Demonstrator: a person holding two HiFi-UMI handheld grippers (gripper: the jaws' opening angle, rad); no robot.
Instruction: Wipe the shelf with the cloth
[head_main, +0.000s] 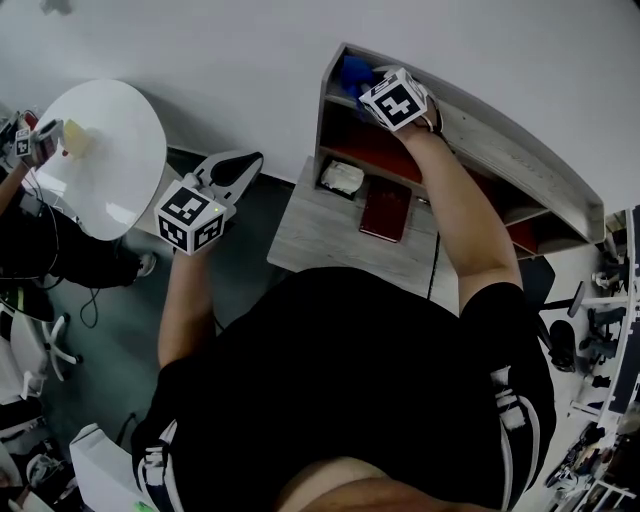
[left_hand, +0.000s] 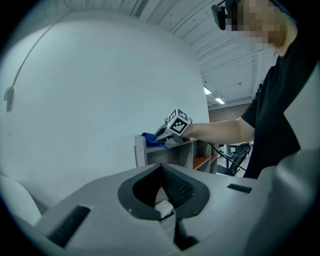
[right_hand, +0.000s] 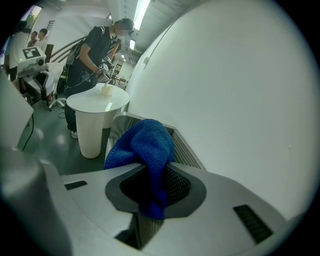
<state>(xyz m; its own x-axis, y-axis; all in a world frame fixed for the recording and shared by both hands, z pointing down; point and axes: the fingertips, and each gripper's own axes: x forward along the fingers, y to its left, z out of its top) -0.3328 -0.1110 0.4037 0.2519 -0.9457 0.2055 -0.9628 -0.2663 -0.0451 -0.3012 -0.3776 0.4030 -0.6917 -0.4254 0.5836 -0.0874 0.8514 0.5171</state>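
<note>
White wall (head_main: 250, 50) just behind shelf (head_main: 505, 155) top

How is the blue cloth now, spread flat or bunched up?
Bunched up. The right gripper pinches the blue cloth between its jaws, and it bulges out in front as a rounded lump.

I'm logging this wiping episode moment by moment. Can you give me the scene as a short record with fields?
Right gripper: shut on blue terry cloth
Cloth position: at grey shelf unit top board, left end in head view
Left gripper: shut, empty, in the air left of grey desk
On desk: dark red book, white crumpled object
</note>
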